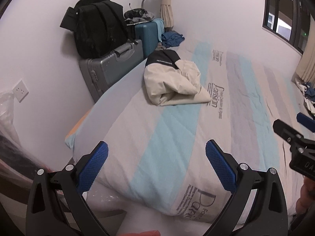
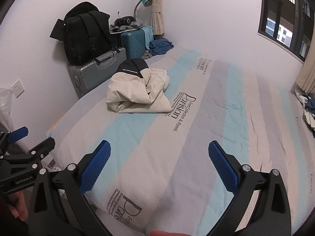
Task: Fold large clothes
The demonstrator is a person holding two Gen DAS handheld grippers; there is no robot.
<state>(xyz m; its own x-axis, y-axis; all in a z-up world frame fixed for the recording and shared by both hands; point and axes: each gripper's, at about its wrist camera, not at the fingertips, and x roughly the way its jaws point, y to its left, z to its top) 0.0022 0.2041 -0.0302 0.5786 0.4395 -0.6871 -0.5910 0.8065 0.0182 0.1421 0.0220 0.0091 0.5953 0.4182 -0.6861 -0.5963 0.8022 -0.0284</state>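
A cream jacket with a black hood (image 1: 173, 82) lies bundled on the striped bed (image 1: 246, 102), near its far left side; it also shows in the right wrist view (image 2: 137, 92). My left gripper (image 1: 157, 147) is open and empty, held above the bed's near end, well short of the jacket. My right gripper (image 2: 159, 147) is open and empty too, beside the left one. The right gripper shows at the right edge of the left wrist view (image 1: 295, 135), and the left gripper at the left edge of the right wrist view (image 2: 25, 147).
A grey hard case (image 1: 112, 66) with a black backpack (image 1: 98, 23) on it and a teal suitcase (image 1: 147, 35) stand left of the bed by the wall. Blue clothes (image 1: 173, 38) lie at the bed's far end. More clothes (image 1: 308, 96) lie at the right. A window (image 1: 285, 9) is on the right wall.
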